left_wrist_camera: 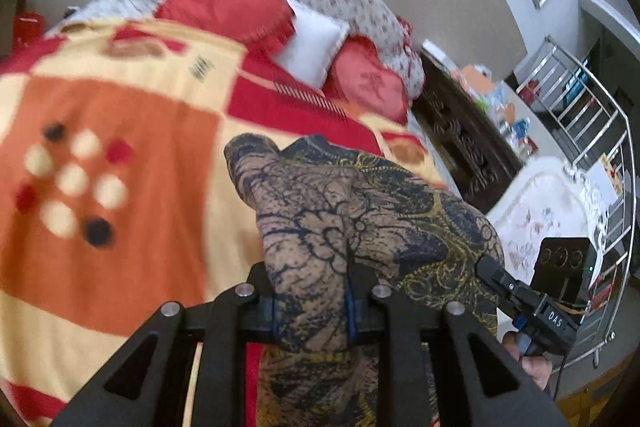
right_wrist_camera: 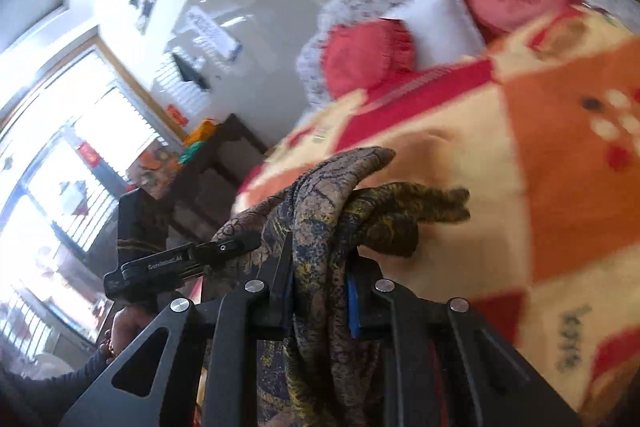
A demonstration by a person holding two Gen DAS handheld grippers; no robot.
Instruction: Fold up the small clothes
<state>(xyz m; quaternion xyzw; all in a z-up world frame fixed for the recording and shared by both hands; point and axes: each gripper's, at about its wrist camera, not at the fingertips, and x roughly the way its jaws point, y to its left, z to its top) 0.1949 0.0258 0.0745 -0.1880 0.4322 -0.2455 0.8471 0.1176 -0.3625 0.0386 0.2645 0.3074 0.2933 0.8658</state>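
Above a bed spread with a red, orange and cream blanket [left_wrist_camera: 120,187], both tools hold one patterned garment [left_wrist_camera: 360,211] lifted off the bedding. From the left wrist view, going left to right: the blanket's orange panel with pale and dark dots fills the left side, a small dark printed mark sits on its cream band but blurs past reading, and the left gripper [left_wrist_camera: 312,311] stands closed on the garment, cloth bunched between its blue-lined fingers. Just right of it the right gripper [left_wrist_camera: 490,269] bites the same cloth at its edge; its body carries the letters "DAS". Farther right a dark carved bedside cabinet [left_wrist_camera: 460,131] and a metal rack [left_wrist_camera: 592,131] stand close to the bed's edge.

From the right wrist view, the left tool's body reads "GenRobot.AI", bright windows [right_wrist_camera: 60,187] lie behind it, and the right gripper [right_wrist_camera: 320,301] is clamped on a thick twisted roll of garment. To the right the blanket lies broad and uncovered, bearing dark print too smeared to read, with red round cushions [right_wrist_camera: 364,57] and a white pillow [right_wrist_camera: 436,23] at the head.
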